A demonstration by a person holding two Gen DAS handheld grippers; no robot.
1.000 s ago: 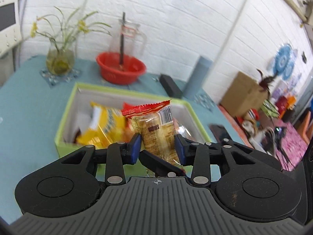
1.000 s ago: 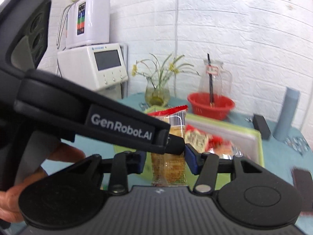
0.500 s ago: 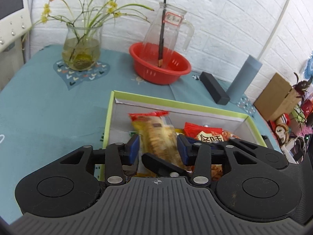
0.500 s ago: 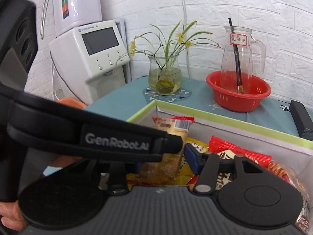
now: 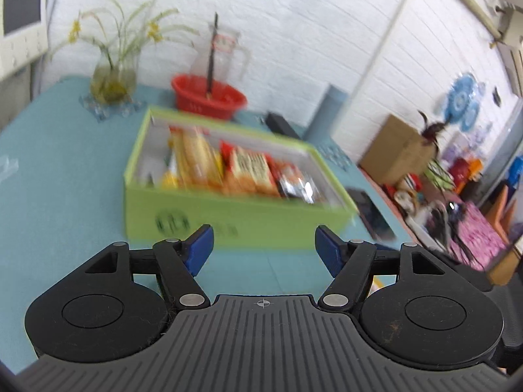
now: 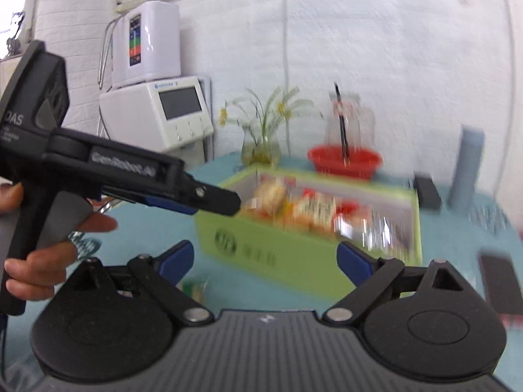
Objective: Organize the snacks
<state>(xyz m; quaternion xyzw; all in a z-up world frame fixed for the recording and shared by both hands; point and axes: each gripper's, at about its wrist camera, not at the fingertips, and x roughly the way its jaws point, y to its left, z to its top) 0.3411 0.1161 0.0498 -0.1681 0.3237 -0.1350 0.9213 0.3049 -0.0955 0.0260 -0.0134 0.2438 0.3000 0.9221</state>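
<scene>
A green box [image 5: 228, 219] stands on the teal table and holds several snack packets [image 5: 228, 166], blurred by motion. My left gripper [image 5: 264, 248] hovers short of the box's near wall; its jaws are opening and nothing is between them. From the right wrist the same box [image 6: 261, 251] and its snacks [image 6: 310, 209] lie ahead. My right gripper [image 6: 266, 261] is also in front of the box, jaws opening wide with nothing between them. The left gripper [image 6: 228, 202], held by a hand [image 6: 49, 254], reaches in from the left. A small blurred packet [image 6: 194, 289] lies on the table by my right gripper's left finger.
Behind the box are a red basin [image 5: 209, 98] with a glass jug, a flower vase [image 5: 112, 78], a grey cylinder [image 5: 327, 111] and a black case [image 5: 281, 124]. A dark phone [image 5: 372, 215] lies right of the box. A white appliance [image 6: 157, 111] stands at the back left.
Both grippers held one biscuit packet over the box. They have let it go into the box, opened their jaws and pulled back toward the table's near side.
</scene>
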